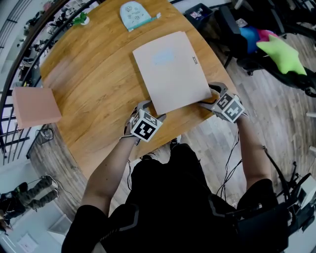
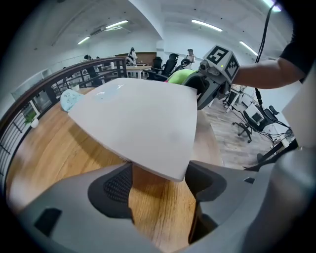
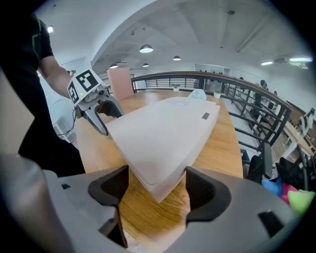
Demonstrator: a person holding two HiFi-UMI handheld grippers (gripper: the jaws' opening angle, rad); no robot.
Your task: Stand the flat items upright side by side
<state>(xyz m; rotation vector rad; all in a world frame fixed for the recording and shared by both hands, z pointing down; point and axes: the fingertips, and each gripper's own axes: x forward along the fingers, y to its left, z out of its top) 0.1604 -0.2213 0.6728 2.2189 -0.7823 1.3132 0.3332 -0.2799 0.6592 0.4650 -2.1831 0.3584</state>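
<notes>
A large pale flat item lies on the round wooden table, its near edge towards me. My left gripper is at its near left corner and my right gripper at its near right corner. In the left gripper view the corner of the flat item pokes between the open jaws of the left gripper, a little above the wood. In the right gripper view the other corner of the flat item sits between the open jaws of the right gripper. A pink flat item stands upright at the table's left edge.
A light blue flat item lies at the table's far end, with a small green thing to its left. A railing curves round the far left side. Office chairs and a green star cushion stand to the right.
</notes>
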